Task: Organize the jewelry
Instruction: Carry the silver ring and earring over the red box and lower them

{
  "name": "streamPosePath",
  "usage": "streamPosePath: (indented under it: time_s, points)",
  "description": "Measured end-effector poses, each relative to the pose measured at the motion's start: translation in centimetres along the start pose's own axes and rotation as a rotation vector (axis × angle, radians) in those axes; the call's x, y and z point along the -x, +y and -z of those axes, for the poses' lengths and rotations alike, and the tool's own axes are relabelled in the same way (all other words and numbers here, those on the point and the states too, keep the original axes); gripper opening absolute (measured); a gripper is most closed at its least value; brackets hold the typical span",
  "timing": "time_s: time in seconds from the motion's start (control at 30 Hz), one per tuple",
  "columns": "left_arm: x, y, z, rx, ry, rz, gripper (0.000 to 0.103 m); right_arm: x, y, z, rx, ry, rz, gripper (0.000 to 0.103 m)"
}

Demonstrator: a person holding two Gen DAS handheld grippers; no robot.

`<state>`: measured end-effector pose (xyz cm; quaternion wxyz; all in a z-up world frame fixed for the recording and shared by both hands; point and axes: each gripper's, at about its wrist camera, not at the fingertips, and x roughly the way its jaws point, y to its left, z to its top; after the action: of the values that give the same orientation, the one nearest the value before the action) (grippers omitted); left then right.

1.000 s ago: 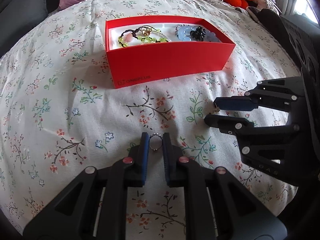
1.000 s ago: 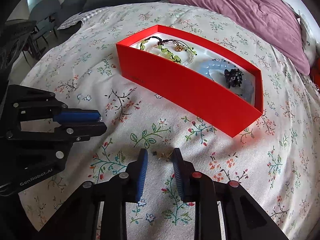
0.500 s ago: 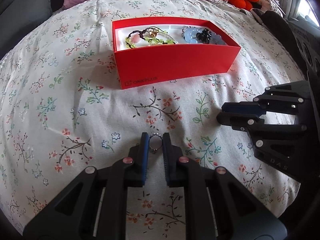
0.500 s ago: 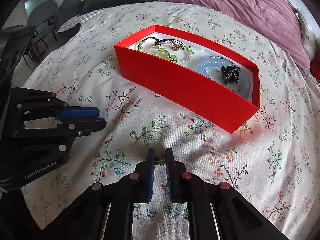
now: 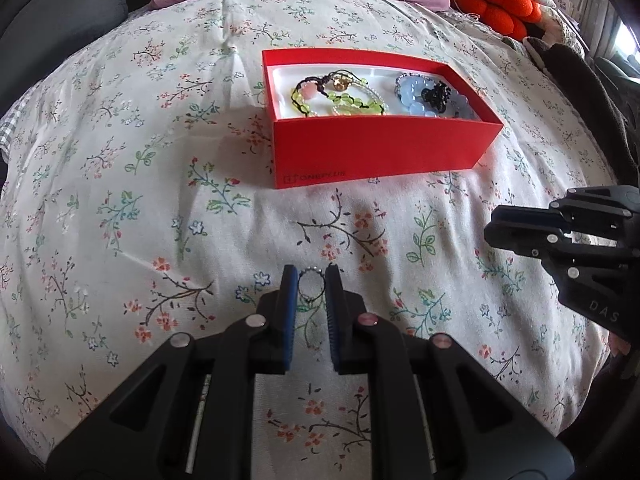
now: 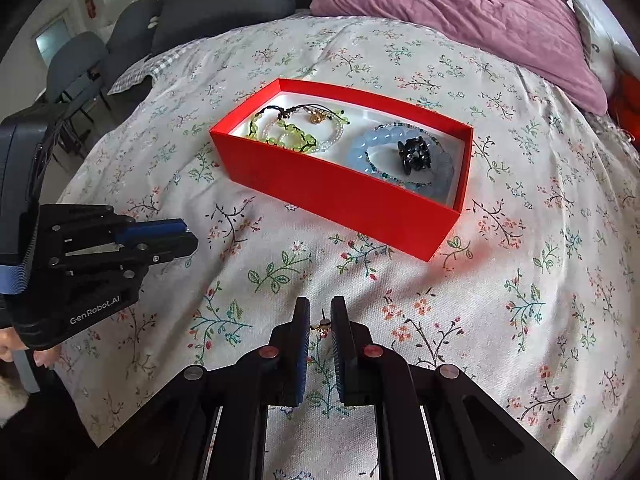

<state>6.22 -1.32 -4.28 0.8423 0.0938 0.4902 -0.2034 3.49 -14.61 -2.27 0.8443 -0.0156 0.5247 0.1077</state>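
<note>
Surface is a bed w/ a white floral-print bedspread [image 5: 168, 184], slightly rumpled. At the head end lies a mauve crumpled quilt [image 6: 472, 12]; orange knobbly cushions [image 5: 496, 4] sit at the far right corner in the left wrist view. Grey upholstered chairs [image 6: 224, 4] stand beyond the bed's far left edge in the right wrist view.

Left hand-held gripper [image 5: 311, 286]: fingers closed most of the way onto a thin silver ring with a beaded top [image 5: 311, 284], held off the bedspread. Ring stands upright between the blue pads, its opening facing the camera, beaded part up top. Right hand-held gripper [image 6: 320, 322]: nearly closed, pinching a small gold stud earring [image 6: 322, 323]; its post points up and away from the camera, approx. vertical.

Open red rectangular cardboard box [image 5: 372, 152] sits mid-bed, well ahead of both grippers, long axis running left-right in the left wrist view, white lining inside. Its left half has a green bead bracelet on black cord [image 6: 288, 136] tangled w/ a clear bead strand and a small gold charm [image 6: 316, 118]. Right half: a pale blue chunky bead bracelet [image 6: 384, 144], a thin strand of tiny multicolour beads, and a black cluster-shaped piece [image 6: 414, 156] lying on top.
</note>
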Motion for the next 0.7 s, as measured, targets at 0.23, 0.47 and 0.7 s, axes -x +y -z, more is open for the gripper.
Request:
streamPosePath:
  time_s: [0.23,0.47,0.7]
  points:
    - [1.6,0.8,-1.3,0.050,-0.043,0.005,0.015,1.2,-0.6,-0.5,-0.033,-0.013,-0.006,0.011]
    - [2.9,1.1,-3.4,0.106,-0.099,0.015,0.015,2.7,-1.3,-1.7,-0.086,-0.051,-0.016,0.010]
    - [3.3,0.3,-6.0,0.126,-0.173,-0.005,0.015,4.3,-2.9,-3.9,-0.160,-0.118,-0.023,0.011]
